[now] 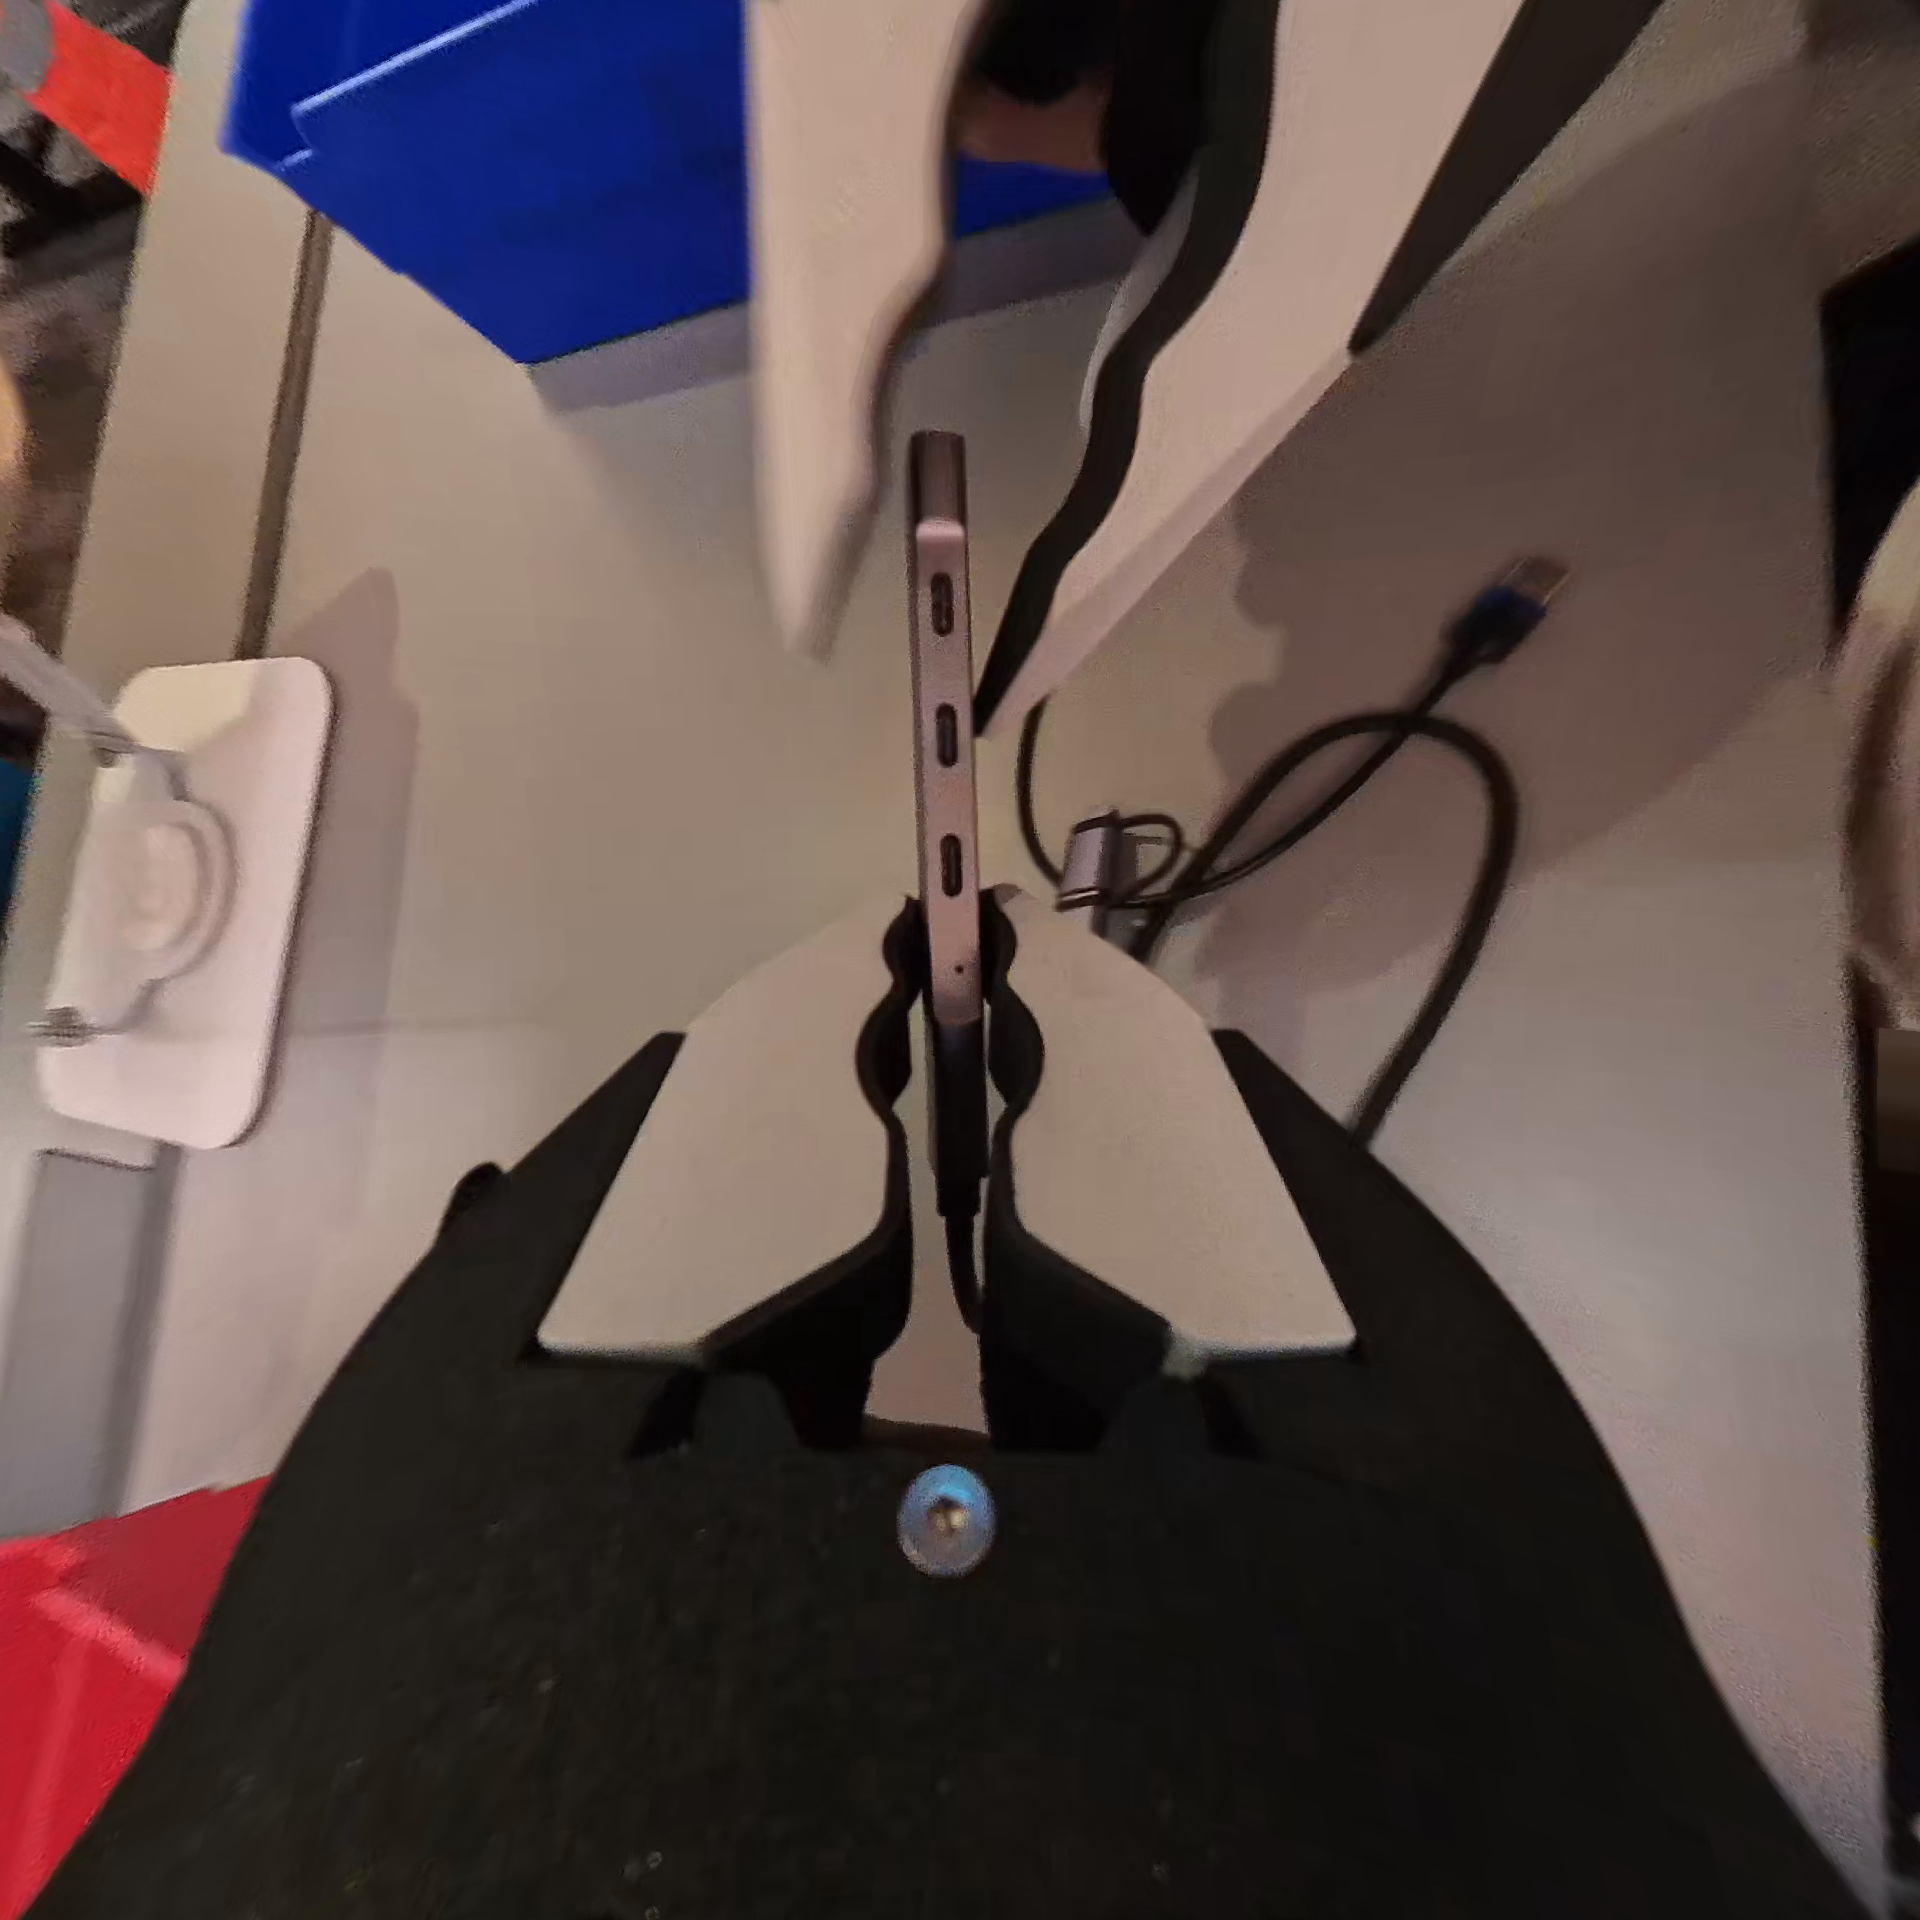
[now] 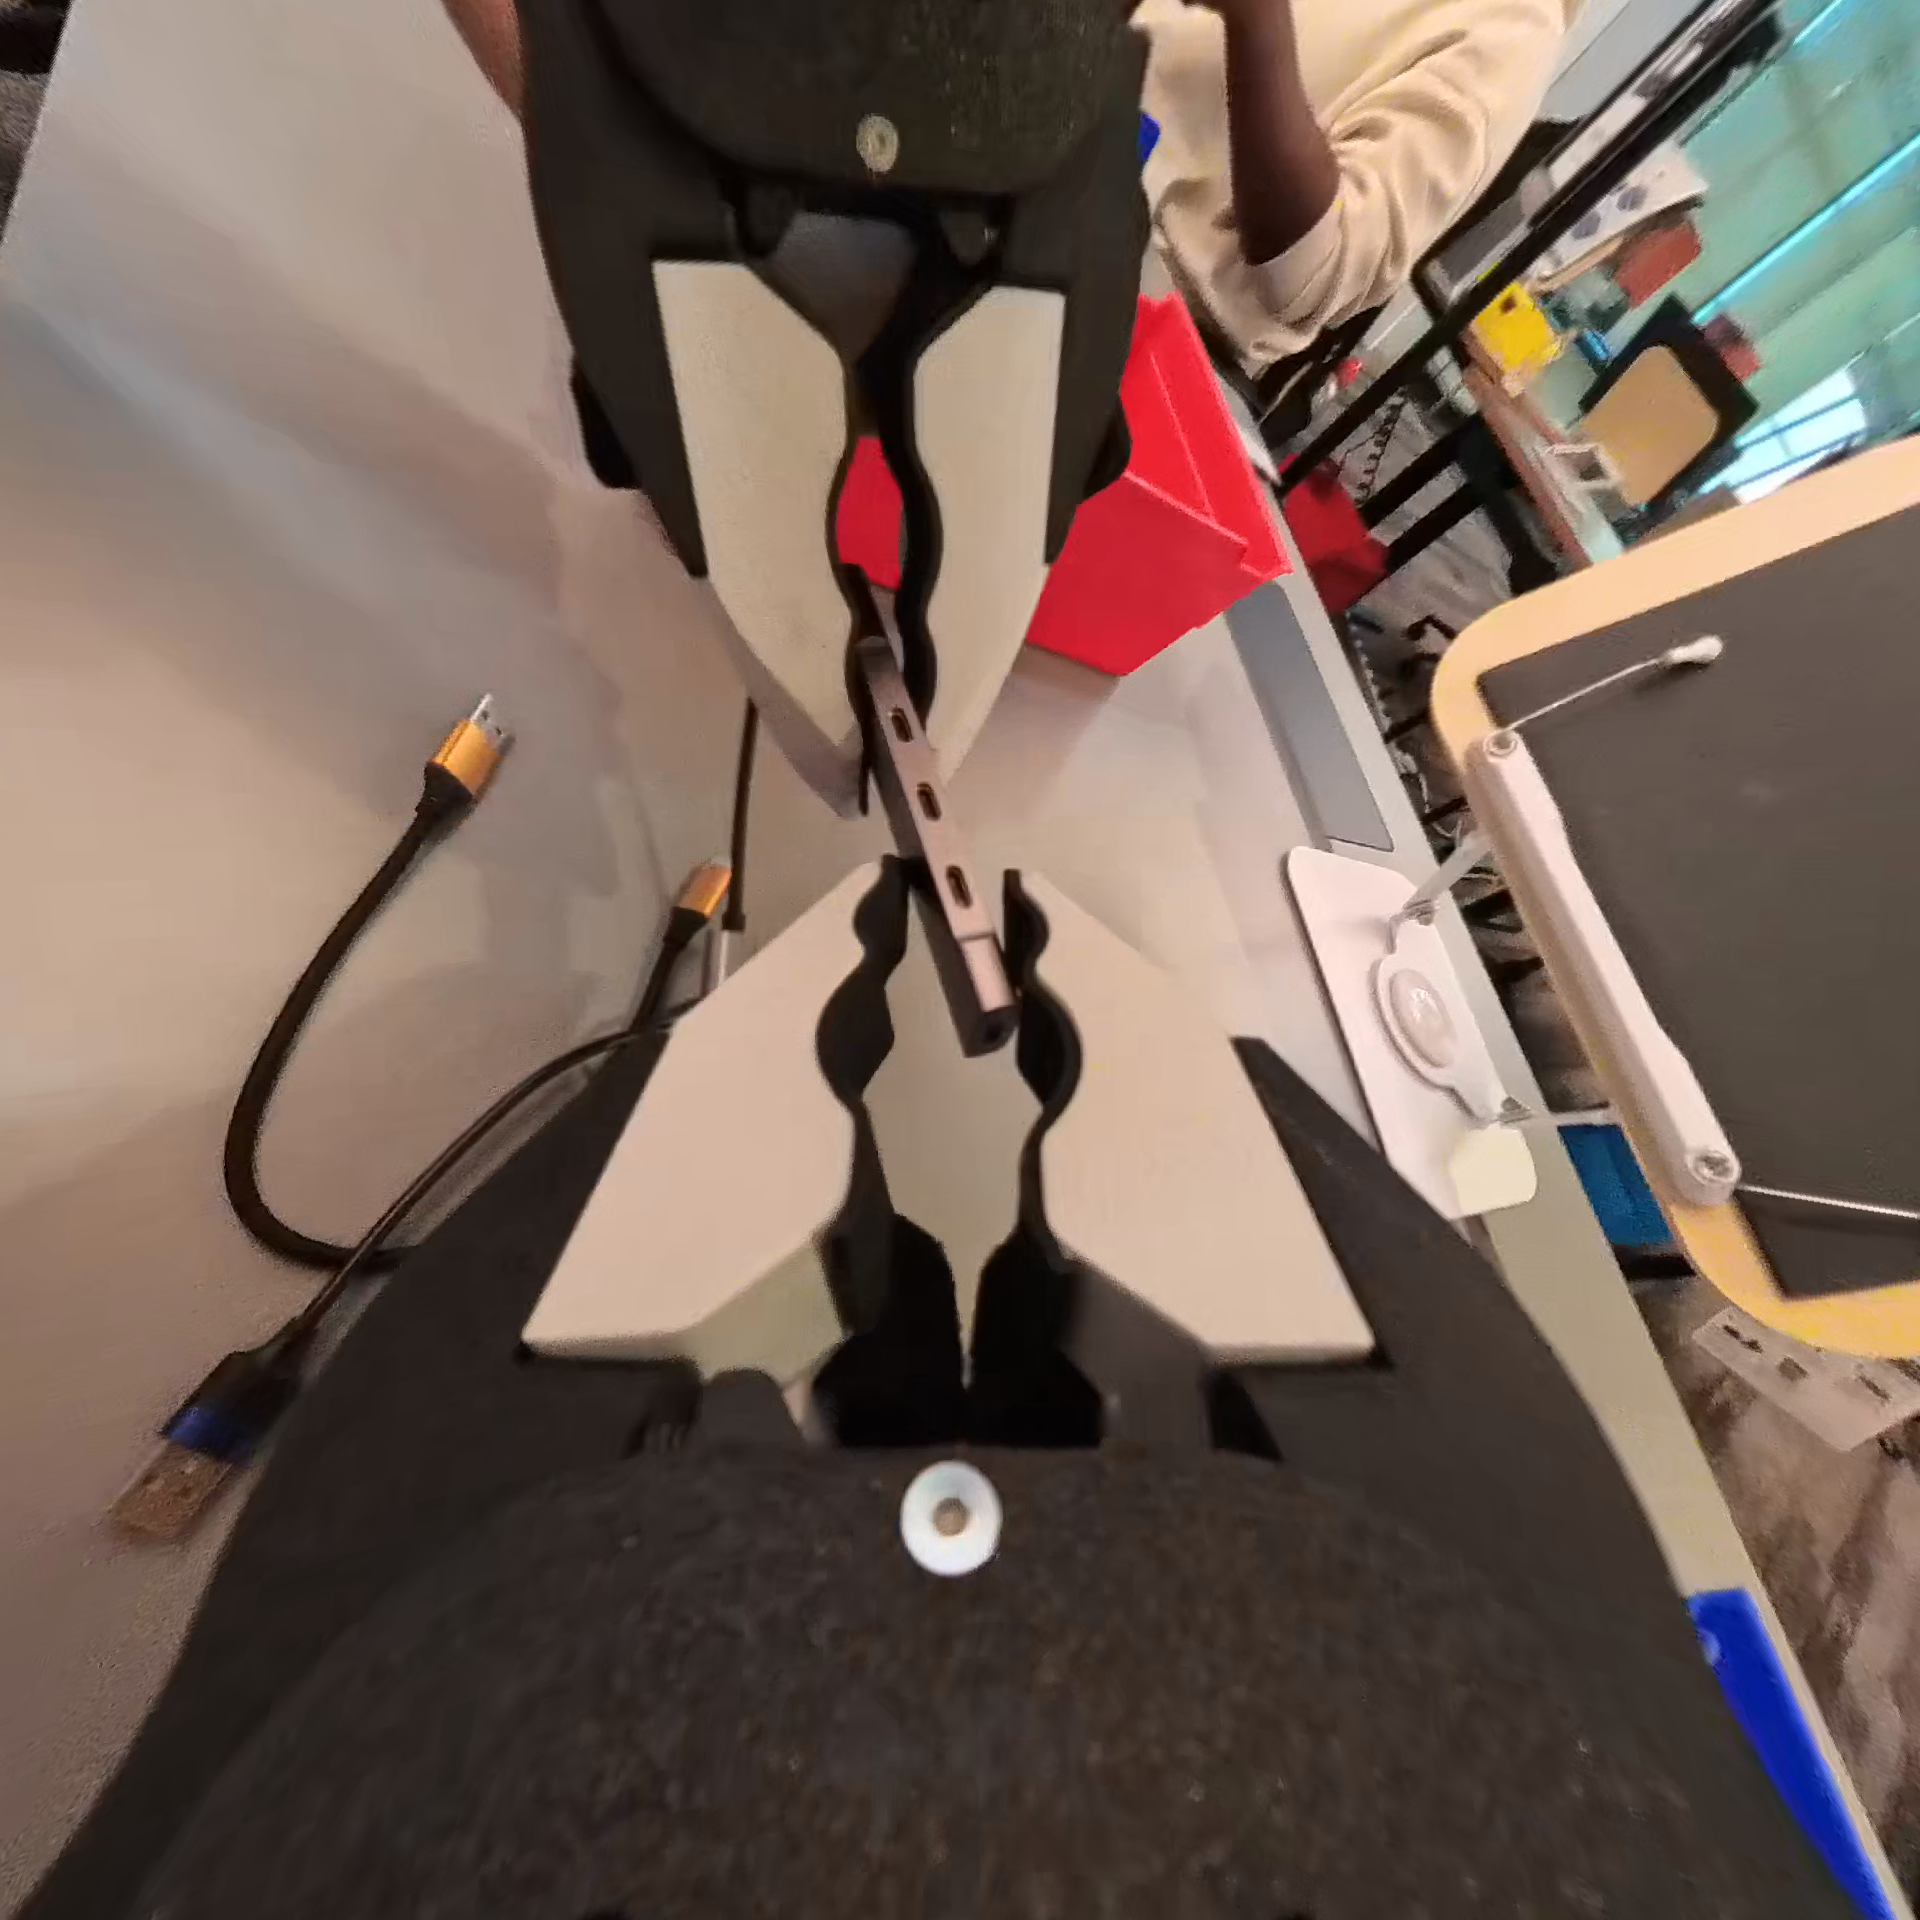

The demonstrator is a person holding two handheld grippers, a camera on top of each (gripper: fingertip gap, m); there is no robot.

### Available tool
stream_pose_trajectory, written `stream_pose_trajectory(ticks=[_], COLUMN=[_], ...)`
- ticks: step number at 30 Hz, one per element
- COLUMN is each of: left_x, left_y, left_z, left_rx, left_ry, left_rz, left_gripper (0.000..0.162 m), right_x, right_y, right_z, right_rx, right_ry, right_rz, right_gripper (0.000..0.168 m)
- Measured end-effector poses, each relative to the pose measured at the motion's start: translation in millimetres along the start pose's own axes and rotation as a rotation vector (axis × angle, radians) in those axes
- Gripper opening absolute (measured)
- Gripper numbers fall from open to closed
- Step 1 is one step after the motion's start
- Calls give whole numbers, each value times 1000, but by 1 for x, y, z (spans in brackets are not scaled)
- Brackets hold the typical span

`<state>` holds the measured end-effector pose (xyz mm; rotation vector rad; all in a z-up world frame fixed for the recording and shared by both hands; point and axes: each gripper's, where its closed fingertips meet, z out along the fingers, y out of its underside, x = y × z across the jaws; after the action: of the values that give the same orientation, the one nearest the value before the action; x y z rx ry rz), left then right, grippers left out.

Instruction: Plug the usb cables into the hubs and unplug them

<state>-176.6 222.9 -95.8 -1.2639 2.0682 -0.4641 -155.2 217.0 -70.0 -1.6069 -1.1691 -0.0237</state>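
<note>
Seemingly unbranded hub [image 1: 943,727] between left fingers [image 1: 1091,1039].

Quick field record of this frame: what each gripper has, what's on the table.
left gripper: shut on the grey USB hub, held edge-on, ports showing
right gripper: open, fingers either side of the hub's free end, contact unclear
surface: white table
cables: black blue-plug cable; black gold-plug cable
bins: blue bin; red bin
other: white plate with metal clip
</note>
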Motion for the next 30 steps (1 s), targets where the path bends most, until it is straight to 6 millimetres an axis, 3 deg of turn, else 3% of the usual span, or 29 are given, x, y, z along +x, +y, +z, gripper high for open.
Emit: stream_pose_trajectory(ticks=[4, 6, 8, 10, 13, 15, 17, 20, 25, 30], left_x=[-19, -29, -30, -10, 24, 24, 5, -4, 14, 22], left_y=[-10, -21, -33, -48, -59, -60, -62, -66, -61, -59], left_z=[-10, -29, -52, -64, -50, -39, -41, -49, -39, -35], left_rx=[63, 183, 344, 505, 631, 682, 778, 857, 773, 804], left_ry=[-133, -198, -223, -103, 180, 272, 269, 278, 276, 284], left_rz=[-51, -141, -238, -338, -548, -675, -758, -729, -548, -522], left_gripper=[18, 30, 30, 28, 28, 38, 45, 44, 21, 14], right_x=[4, 11, 21, 31, 42, 38, 26, 6, -13, -21], right_y=[-2, 3, 7, 3, -15, -31, -41, -40, -40, -36], right_z=[-3, -6, -11, -18, -28, -33, -31, -23, -27, -26], right_rx=[62, 91, 144, 242, 436, 546, 566, 500, 481, 414], right_ry=[6, 38, 69, 96, 89, 22, -54, -129, -270, -326], right_rz=[83, 158, 249, 358, 524, 593, 593, 554, 567, 547], right_gripper=[8, 7, 7, 7, 7, 7, 7, 7, 7, 7])
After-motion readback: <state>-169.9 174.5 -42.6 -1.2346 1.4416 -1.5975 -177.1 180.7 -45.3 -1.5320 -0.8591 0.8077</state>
